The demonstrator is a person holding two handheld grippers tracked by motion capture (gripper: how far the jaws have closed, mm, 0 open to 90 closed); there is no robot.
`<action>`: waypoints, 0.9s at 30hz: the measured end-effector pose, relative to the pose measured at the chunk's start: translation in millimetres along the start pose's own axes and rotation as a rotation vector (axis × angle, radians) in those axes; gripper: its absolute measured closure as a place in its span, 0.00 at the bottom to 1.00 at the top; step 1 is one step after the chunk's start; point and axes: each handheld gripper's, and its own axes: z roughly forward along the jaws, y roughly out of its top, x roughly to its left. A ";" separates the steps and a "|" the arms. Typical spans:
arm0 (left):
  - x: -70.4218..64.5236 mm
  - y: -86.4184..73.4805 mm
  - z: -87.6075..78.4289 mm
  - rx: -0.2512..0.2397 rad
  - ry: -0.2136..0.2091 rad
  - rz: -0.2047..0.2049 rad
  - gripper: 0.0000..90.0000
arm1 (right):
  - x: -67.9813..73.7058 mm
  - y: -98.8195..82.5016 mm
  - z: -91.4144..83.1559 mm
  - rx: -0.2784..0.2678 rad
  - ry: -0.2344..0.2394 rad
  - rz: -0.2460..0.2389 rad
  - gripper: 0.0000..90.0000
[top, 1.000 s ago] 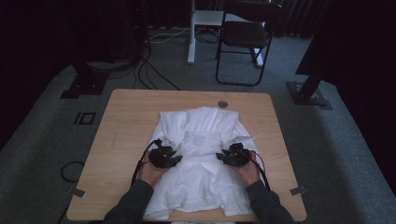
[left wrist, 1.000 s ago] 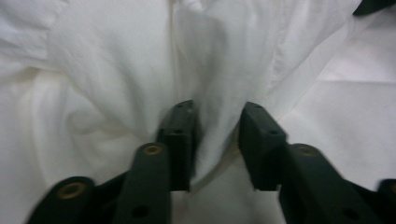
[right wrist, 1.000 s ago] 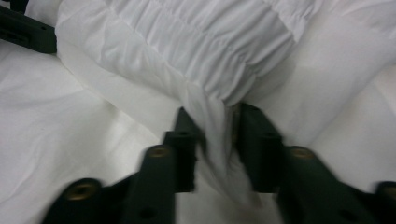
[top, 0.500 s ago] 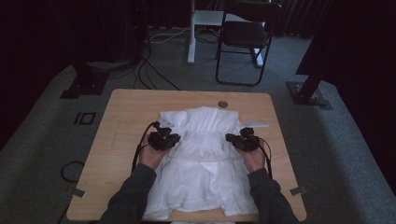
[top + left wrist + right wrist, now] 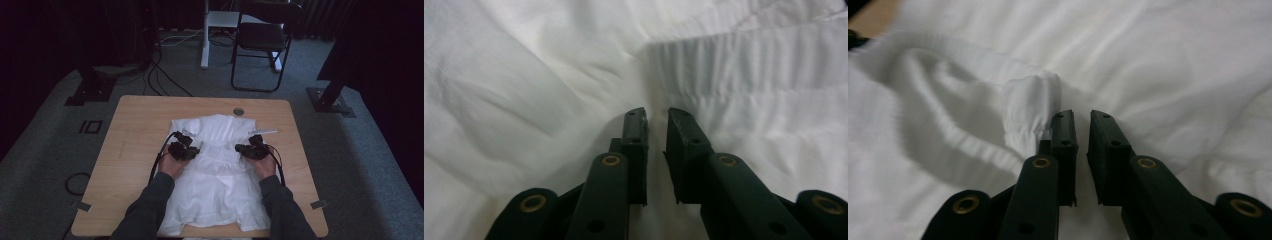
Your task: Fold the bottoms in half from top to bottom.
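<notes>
A white garment [image 5: 215, 192] lies spread on the wooden table [image 5: 135, 150], its top away from the person. My left gripper [image 5: 196, 149] rests on its left side and my right gripper [image 5: 240, 148] on its right, both at the gathered band and pointing inward. In the left gripper view my left gripper [image 5: 657, 114] hovers over ribbed cloth [image 5: 749, 65]. In the right gripper view my right gripper [image 5: 1081, 116] sits beside a bunched fold [image 5: 1028, 102]. Both pairs of jaws have just been opening and stand a narrow gap apart, with no cloth pinched between them.
A round grommet [image 5: 238, 111] sits near the table's far edge. Beyond the table stand a black chair [image 5: 260, 40], a white post [image 5: 205, 35] and floor cables [image 5: 165, 75]. Black stand feet [image 5: 90, 90] [image 5: 330, 100] flank the table.
Both hands have slid away from the person along the garment, from its middle to the gathered band. The garment's top has narrowed, and a thin strip now sticks out at the right.
</notes>
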 end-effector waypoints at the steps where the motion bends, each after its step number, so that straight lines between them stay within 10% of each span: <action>1: -6.7 -8.3 -10.3 -0.032 -0.037 0.008 0.87 | 3.0 -2.0 -5.2 -0.012 0.023 -0.012 0.88; 6: -24.5 -35.9 -23.1 -0.066 -0.132 0.042 0.84 | 13.8 -17.5 -25.9 -0.020 0.138 -0.069 0.83; 12: -36.1 -52.6 -21.7 -0.026 -0.142 0.117 0.81 | 10.4 -15.7 -35.2 -0.035 0.083 -0.066 0.80; 21: -10.6 -17.3 -27.2 -0.099 -0.044 0.023 0.87 | -6.9 12.7 -7.2 -0.051 -0.106 0.042 0.84; 27: -2.4 4.3 6.2 -0.018 -0.040 0.029 0.94 | -10.5 15.2 13.0 0.021 -0.040 0.023 0.85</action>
